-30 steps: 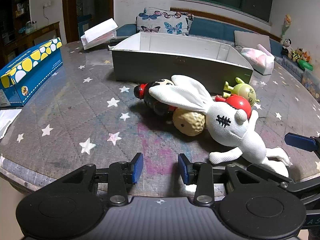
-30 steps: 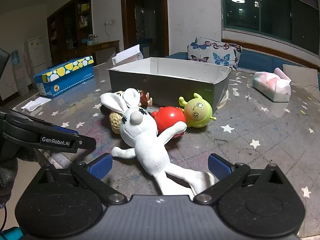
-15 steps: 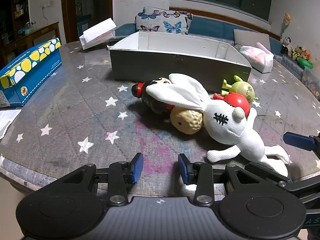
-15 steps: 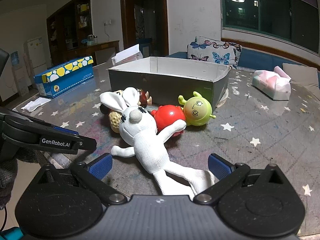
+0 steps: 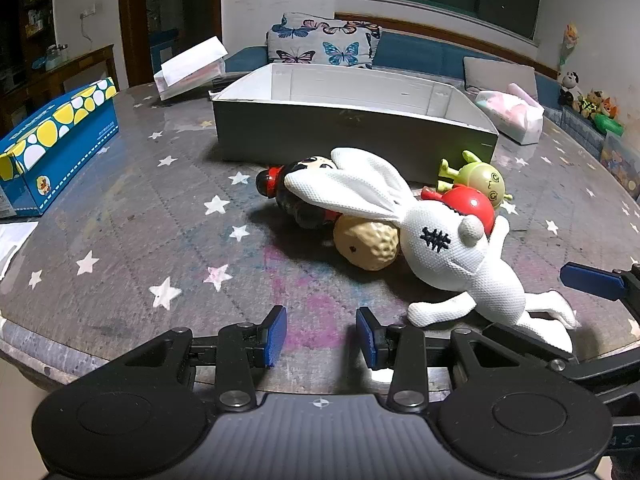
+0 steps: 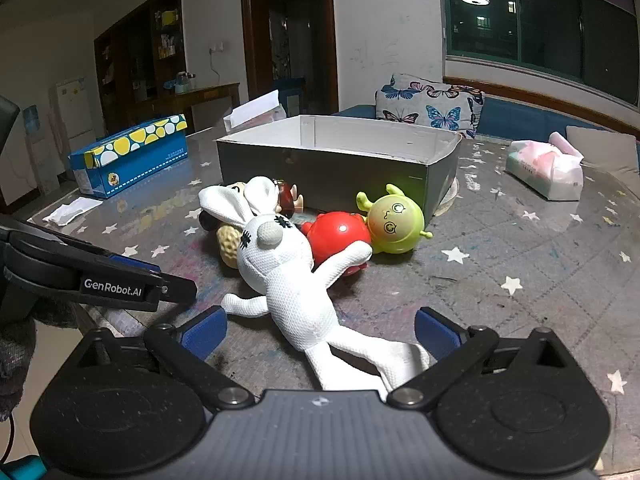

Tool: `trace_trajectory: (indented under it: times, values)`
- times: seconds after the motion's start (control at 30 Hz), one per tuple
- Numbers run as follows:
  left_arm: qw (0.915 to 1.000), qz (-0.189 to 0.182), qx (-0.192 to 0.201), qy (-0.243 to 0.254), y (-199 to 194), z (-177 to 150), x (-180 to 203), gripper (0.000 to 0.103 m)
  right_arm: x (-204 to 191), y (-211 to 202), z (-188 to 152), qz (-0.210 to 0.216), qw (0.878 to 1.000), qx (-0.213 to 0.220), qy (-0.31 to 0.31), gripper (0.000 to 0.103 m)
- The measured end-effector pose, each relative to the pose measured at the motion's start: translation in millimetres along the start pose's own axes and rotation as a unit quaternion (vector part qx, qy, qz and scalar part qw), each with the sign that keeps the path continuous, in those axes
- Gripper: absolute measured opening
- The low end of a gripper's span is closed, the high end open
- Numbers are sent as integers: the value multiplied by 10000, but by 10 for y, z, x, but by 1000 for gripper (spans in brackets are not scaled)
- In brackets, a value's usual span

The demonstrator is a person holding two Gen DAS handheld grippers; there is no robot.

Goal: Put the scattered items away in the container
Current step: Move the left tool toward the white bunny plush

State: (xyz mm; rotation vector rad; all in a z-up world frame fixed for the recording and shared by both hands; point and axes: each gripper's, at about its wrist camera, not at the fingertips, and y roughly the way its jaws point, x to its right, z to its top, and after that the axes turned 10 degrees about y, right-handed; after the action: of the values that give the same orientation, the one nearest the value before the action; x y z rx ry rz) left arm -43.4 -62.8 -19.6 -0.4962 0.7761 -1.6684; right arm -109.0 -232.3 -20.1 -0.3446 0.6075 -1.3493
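So the white knitted bunny plush [image 6: 280,276] is lying on its back at the near edge of the desk [image 6: 520,248], legs pointing at me, and over the last second it's been getting bigger in my right camera, because I'm creeping my right gripper [image 6: 318,330] in toward it. The fingers are spread wide apart, empty, with the bunny's legs now sitting between them, not touching as far as I can tell. Looks to me like the bunny's going to be the first grab.

Packed against it: a shiny red round toy [image 6: 340,236] under its raised arm, a lime green alien-face ball toy [image 6: 396,224] just beside that, a tan bumpy ball-shaped toy [image 5: 366,246] by its head, and a dark figurine with a red cap [image 5: 292,196] half under its long ears.

None of the toys have moved. The grey open cardboard box [image 6: 340,168] right behind the pile shows only bare inner walls, so I'm guessing the tidying hasn't really started.

My left gripper [image 5: 321,332] is hovering over bare desk, fingers partly apart and holding nothing, drifting in only slightly. Off to the sides there's a blue box with yellow and white dots [image 5: 52,140] and a pink tissue pack [image 6: 546,168], both well apart from the toys.
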Motion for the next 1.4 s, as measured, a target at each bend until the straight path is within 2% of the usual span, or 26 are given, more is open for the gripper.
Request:
trace_trajectory:
  times: [0.87,1.17,1.4]
  values:
    - [9999,-103,-55,93,77,131,-16,41,3,89,79,215,9997,-83,-71,96]
    - [9996,-243,-46,115,96,177,-18,41,-42,136,87,315,9991,-191,-212,92]
    - [9991,-383,-3,190,71,215,-32,40,-36,167,120,386,9984,-282,-291,81]
